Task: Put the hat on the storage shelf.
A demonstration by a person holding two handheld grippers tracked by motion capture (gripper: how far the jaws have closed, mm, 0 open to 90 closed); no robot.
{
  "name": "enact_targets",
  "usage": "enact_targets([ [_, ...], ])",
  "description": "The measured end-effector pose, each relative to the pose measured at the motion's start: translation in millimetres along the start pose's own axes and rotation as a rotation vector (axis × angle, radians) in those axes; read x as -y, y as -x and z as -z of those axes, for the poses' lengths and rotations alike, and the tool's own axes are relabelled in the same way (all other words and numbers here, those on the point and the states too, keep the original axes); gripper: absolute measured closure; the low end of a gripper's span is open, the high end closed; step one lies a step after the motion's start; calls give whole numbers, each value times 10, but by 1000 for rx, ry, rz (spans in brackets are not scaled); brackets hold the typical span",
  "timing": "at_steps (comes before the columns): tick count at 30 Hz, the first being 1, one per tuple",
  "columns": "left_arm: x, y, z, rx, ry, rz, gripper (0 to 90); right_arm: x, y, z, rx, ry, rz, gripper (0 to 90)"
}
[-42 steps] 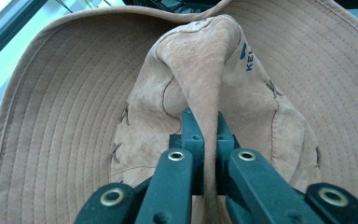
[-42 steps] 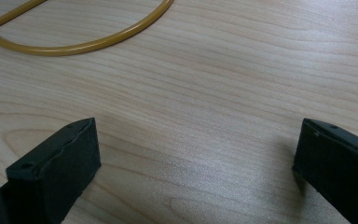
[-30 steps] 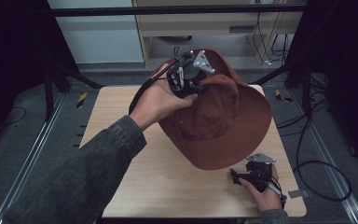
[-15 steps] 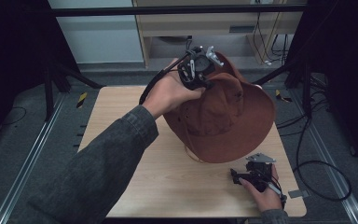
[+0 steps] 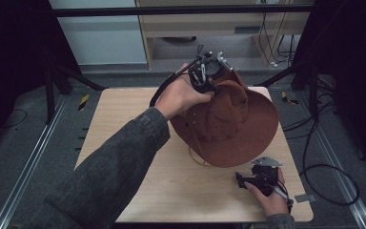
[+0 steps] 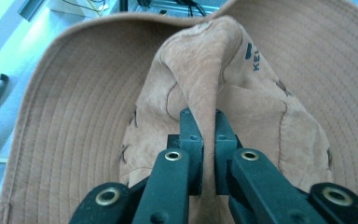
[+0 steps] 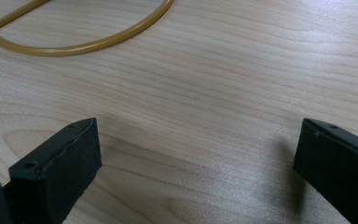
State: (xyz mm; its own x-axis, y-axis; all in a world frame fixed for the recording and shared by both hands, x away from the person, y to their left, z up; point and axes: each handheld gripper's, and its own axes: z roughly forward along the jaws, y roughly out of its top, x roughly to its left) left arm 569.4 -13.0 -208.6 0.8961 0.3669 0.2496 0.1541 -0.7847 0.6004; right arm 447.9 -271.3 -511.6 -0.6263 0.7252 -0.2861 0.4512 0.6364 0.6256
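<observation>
My left tongs [image 6: 204, 140] clamp fold of hat [image 5: 238, 124] crown, hat tilted up over worktop [image 5: 124, 124] far side. My right tongs [image 7: 196, 163] wide apart, empty, near brim's front edge.

A rust-brown suede hat [image 5: 233, 119] with a wide stitched brim hangs tilted over the table's [image 5: 124, 124] far right part, its crown pinched into a fold. Its tan chin cord [image 5: 198, 155] loops down onto the tabletop near the right edge.
</observation>
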Motion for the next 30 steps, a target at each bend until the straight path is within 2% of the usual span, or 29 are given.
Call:
enact_targets([
  [3,2,-13,-39,1,14,20,831,0,0,0,0,0,0,7],
  [6,-4,5,-32,-11,28,13,782,0,0,0,0,0,0,7],
  [11,13,40,3,-42,57,6,607,0,0,0,1,0,0,7],
  [19,92,26,74,-78,79,35,480,1,0,0,-1,0,0,7],
  [20,99,17,90,-78,82,42,437,2,0,1,-2,2,0,7],
  [23,107,6,108,-88,88,51,406,2,0,1,-2,2,0,7],
  [24,112,-3,116,-86,89,53,375,2,-1,1,-3,2,0,7],
  [26,125,-28,107,-66,99,76,369,2,-2,2,-4,2,-1,8],
  [27,125,-37,97,-60,93,71,365,1,-3,2,-3,1,0,8],
  [30,138,-40,116,-66,106,80,340,7,-2,5,-6,5,-1,8],
])
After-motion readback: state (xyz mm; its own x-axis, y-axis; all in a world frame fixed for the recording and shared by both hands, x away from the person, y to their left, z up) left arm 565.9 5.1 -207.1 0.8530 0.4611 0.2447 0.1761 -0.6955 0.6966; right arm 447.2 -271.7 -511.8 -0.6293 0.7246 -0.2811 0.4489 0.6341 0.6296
